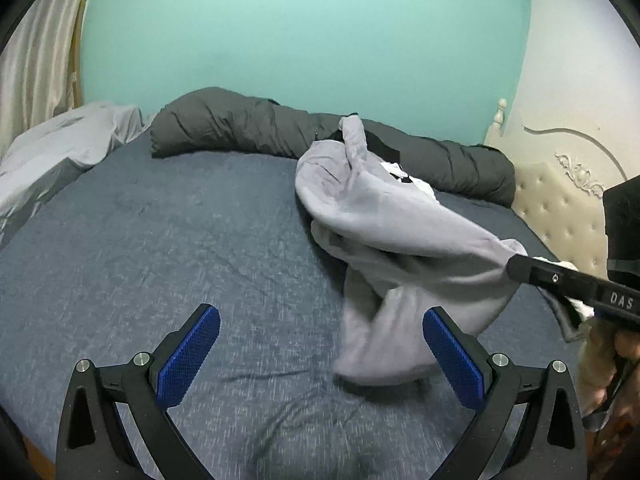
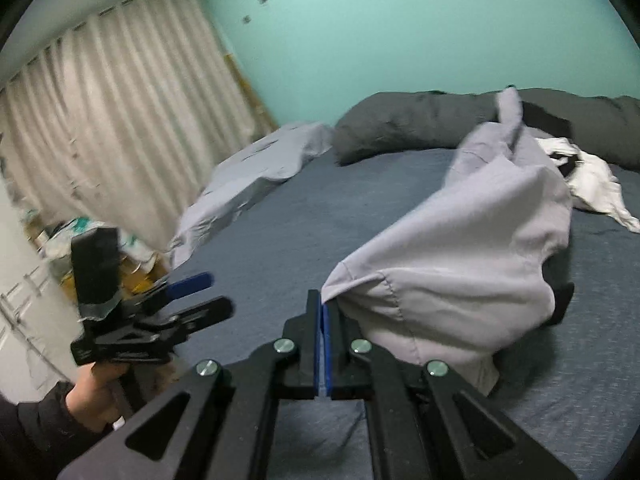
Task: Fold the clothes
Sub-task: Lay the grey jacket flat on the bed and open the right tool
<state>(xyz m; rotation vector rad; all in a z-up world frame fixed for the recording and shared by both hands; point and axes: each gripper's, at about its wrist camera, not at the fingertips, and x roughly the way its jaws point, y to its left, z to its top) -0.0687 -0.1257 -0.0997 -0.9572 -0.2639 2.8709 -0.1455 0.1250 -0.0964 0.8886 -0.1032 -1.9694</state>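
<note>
Right tool [image 2: 322, 312] clamping grey garment [image 2: 472, 240], left tool [image 1: 320, 356] open, empty

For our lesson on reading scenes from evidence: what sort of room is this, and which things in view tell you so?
Most likely a bedroom: a bed with a blue sheet, a tufted cream headboard, and a rolled dark duvet against the wall.

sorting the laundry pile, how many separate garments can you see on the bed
2. A light grey garment is lifted off the blue sheet, its edge pinched in the right gripper. A white and black garment lies behind it by the dark duvet. More may be hidden underneath.
</note>
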